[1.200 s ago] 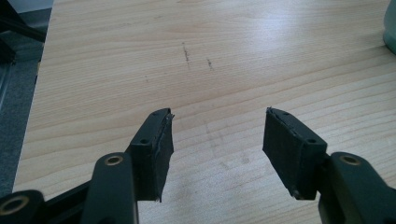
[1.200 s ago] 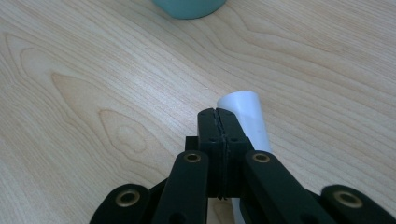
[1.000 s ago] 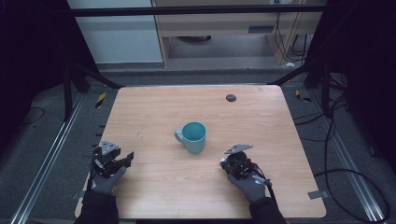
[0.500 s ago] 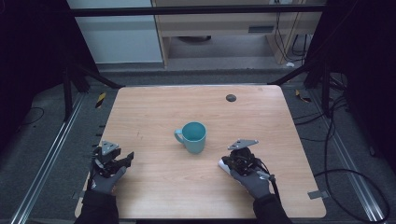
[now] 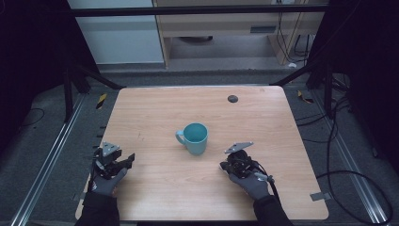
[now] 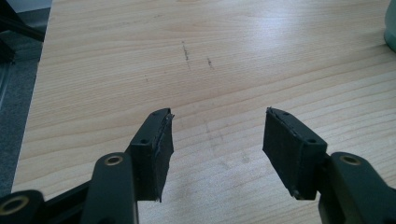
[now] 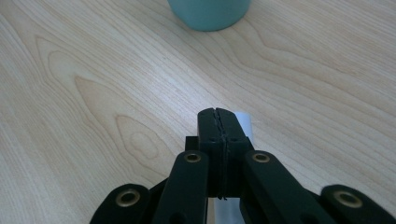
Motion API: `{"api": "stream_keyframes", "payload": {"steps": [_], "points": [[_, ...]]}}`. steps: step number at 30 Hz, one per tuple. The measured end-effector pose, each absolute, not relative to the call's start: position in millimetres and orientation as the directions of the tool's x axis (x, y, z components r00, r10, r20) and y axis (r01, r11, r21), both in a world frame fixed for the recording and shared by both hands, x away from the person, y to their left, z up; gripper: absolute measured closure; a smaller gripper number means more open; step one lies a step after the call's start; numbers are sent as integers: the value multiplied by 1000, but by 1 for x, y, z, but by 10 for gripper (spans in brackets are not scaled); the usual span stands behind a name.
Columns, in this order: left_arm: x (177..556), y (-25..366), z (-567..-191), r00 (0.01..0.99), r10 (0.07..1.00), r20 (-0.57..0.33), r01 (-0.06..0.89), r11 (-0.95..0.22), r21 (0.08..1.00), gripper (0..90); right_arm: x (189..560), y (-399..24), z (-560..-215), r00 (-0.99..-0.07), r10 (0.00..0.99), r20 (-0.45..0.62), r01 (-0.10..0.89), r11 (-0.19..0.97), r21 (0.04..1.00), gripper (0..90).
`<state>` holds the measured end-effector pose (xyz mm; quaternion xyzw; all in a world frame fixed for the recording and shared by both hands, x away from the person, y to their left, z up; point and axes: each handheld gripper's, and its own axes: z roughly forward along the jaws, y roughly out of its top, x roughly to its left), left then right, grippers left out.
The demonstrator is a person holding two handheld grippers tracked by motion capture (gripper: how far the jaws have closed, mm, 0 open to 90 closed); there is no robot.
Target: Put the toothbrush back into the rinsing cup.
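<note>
Wooden table, bare but for a teal mug upright at mid-table, handle toward the left. Left gripper well left of the mug, jaws spread wide over bare wood. Right gripper near the mug's right, jaws pressed together, a white strip under them. Small dark disc beyond the mug.

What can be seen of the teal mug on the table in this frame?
The teal mug looks like glazed ceramic, one colour inside and out. It stands upright with its mouth open, and looks empty, near the middle of the wooden table. Its single loop handle points toward the person's left. Nothing touches it: the right gripper lies near it with jaws shut, the left gripper farther off with jaws open. In the right gripper view its base shows at the top edge.
</note>
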<state>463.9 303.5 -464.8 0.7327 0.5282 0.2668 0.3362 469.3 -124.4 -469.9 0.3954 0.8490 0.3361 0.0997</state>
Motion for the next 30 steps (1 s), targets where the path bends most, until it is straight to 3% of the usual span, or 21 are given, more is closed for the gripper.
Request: {"api": "stream_keyframes", "payload": {"steps": [30], "points": [[464, 304, -465, 299, 954, 36, 595, -216, 774, 417, 482, -139, -472, -593, 801, 84, 652, 416, 634, 899]]}}
